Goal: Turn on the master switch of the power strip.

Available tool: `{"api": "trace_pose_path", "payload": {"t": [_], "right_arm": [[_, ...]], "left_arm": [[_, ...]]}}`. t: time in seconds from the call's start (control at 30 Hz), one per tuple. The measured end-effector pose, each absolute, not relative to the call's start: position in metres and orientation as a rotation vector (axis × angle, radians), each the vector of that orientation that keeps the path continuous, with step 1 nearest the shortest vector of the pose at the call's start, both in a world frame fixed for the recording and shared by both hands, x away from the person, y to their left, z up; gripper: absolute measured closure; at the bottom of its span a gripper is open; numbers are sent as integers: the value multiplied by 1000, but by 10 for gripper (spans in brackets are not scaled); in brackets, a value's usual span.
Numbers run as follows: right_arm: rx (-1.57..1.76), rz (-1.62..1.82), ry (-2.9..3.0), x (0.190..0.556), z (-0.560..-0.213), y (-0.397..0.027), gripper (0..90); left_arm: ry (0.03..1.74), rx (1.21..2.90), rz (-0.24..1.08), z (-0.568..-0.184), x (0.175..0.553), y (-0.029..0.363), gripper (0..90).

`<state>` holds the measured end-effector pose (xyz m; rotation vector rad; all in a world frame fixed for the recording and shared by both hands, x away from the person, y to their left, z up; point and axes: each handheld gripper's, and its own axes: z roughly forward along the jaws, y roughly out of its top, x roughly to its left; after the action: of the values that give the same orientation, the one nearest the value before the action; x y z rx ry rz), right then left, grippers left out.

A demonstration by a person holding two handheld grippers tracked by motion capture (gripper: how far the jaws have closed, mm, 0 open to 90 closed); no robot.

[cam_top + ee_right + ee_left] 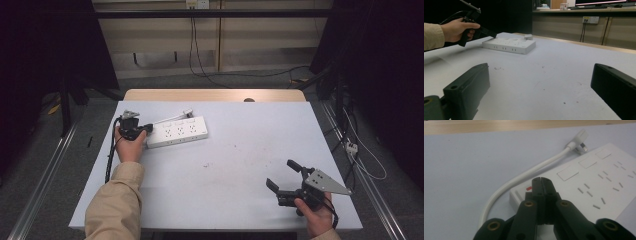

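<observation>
My left gripper (541, 180), jaws pressed together and empty, pokes at the red switch (529, 187) on the strip (177, 132), which lies far-left on the table (240, 170). My right gripper (284, 177) idles near-right, jaws wide apart. Pushing off-centre could skid the unpinned strip or miss the switch.

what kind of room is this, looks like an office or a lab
Probably a lab or office workroom: a plain work table fenced by floor rails, wall sockets with cables, and a desk behind holding a monitor.
</observation>
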<state>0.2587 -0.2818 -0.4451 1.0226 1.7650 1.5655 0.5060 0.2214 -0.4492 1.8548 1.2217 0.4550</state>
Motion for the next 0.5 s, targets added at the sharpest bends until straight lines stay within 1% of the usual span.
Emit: {"api": "trace_pose_path", "payload": {"t": [0.23,0.5], "right_arm": [[1022,1571,1765,259,-445,-281,17],[1018,1574,1767,260,-445,-279,17]], "left_arm": [[1242,1863,455,-446,504,223,900],[1232,1825,449,-440,502,225,900]]}}
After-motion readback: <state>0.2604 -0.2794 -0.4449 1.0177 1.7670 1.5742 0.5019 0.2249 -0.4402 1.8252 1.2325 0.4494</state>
